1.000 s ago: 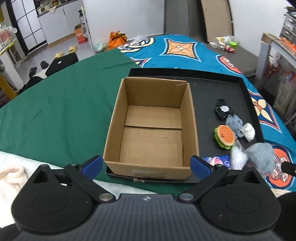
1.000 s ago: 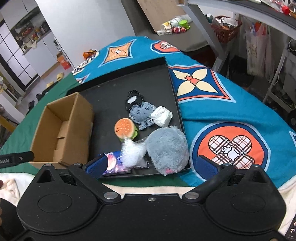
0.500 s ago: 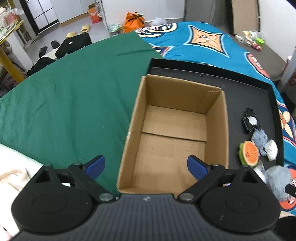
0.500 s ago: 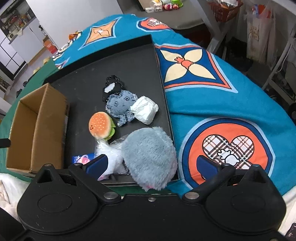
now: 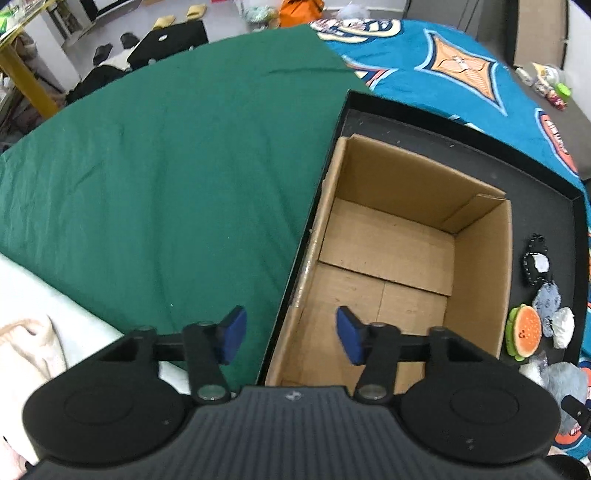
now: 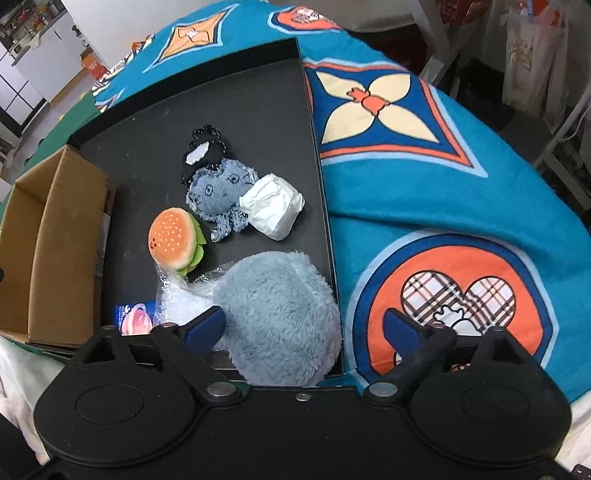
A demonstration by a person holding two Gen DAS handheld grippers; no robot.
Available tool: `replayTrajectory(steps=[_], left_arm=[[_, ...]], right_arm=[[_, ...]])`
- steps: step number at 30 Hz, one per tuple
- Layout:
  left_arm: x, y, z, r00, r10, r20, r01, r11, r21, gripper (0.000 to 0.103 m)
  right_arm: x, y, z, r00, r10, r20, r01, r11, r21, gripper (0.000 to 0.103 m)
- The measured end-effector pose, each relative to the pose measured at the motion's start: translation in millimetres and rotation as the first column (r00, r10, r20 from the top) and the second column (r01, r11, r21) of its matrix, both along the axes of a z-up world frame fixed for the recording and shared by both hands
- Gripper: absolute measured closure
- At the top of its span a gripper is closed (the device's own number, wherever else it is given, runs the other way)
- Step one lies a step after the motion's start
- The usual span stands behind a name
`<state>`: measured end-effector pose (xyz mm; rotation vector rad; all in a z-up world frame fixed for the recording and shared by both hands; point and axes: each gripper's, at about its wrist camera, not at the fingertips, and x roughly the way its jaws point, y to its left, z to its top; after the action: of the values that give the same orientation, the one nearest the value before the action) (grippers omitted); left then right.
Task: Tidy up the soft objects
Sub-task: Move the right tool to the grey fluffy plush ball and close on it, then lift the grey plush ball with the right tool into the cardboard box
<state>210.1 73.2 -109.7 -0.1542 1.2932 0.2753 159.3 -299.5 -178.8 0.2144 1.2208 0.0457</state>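
While the left hand-held gripper straddles the cardboard box's near-left wall, jaws just narrowing without touching, the box sits empty. Seen from the right wrist, the right hand-held gripper, closing slightly, brackets the grey fluffy plush unpinched; squeezing comes next.

Lived-in home, bedroom or studio flat. Work surface is a bed: green sheet meeting a teal patterned blanket. Off the far edge, slippers and dark shoes on a pale floor, an orange bag. White cabinets with cluttered tops in the far corner. Fabric tote bags hang by a metal-legged desk at the right.
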Motion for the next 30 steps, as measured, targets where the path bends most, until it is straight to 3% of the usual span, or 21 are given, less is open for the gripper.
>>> replayTrajectory(steps=[3, 7, 8, 20, 30], left_arm=[[6.8, 2.1, -7.3, 0.999, 0.023, -0.031, -0.024, 0.999, -0.027, 0.068], [17.4, 4.5, -10.2, 0.998, 0.031, -0.057, -0.033, 0.999, -0.033, 0.089], [19.0, 4.7, -9.4, 0.998, 0.027, -0.061, -0.029, 0.999, -0.033, 0.092], [17.7, 7.4, -7.5, 0.999, -0.013, -0.045, 0.010, 0.999, -0.050, 0.093], [11.9, -6.6, -7.1, 0.992, -0.123, -0.002, 0.123, 0.992, -0.018, 0.093]], right_arm=[[3.7, -0.4, -3.2, 1.000, 0.007, 0.003, -0.008, 1.000, 0.019, 0.023], [4.0, -0.7, 2.1, 0.999, 0.012, 0.035, -0.014, 0.999, 0.045, 0.047], [4.0, -0.1, 4.0, 0.999, 0.014, 0.038, -0.016, 0.999, 0.048, 0.049], [-5.6, -2.1, 17.3, 0.996, 0.012, 0.094, -0.017, 0.998, 0.057, 0.066], [-0.5, 3.7, 47.9, 0.987, 0.023, 0.161, -0.033, 0.997, 0.064, 0.069]])
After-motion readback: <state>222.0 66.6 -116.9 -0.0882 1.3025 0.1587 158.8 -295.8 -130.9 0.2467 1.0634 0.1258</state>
